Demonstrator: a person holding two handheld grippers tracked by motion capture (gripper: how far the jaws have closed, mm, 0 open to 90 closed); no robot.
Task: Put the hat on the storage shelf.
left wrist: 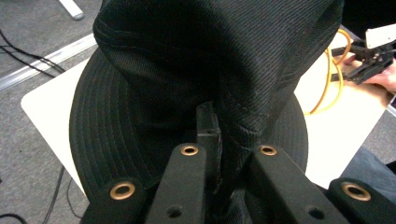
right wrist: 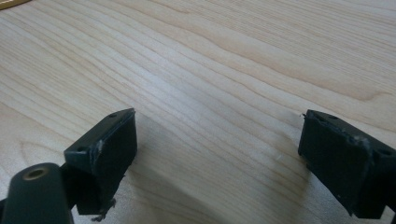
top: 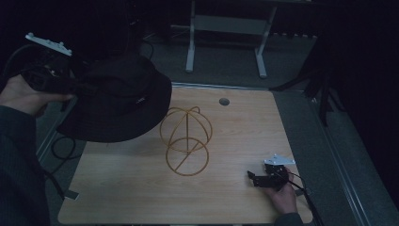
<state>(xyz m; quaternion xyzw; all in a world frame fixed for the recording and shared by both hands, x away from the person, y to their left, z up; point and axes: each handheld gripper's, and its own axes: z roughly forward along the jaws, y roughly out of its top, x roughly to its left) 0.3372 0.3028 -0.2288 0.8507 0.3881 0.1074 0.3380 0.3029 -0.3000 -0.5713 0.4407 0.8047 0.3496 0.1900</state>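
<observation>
— Hat [top: 117,101] location? Black, held above the desk's [top: 235,136] left edge, beside the wire stand [top: 186,140].
— Left gripper [top: 77,87] fingers clamp its fabric; right gripper [right wrist: 217,154] fingers apart on the desk.

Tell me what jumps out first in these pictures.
A black bucket hat hangs over the table's far left corner, pinched in the left gripper. At mid-table stands a golden wire hat stand, bare. Near the right edge the right gripper rests open on the wood.
</observation>
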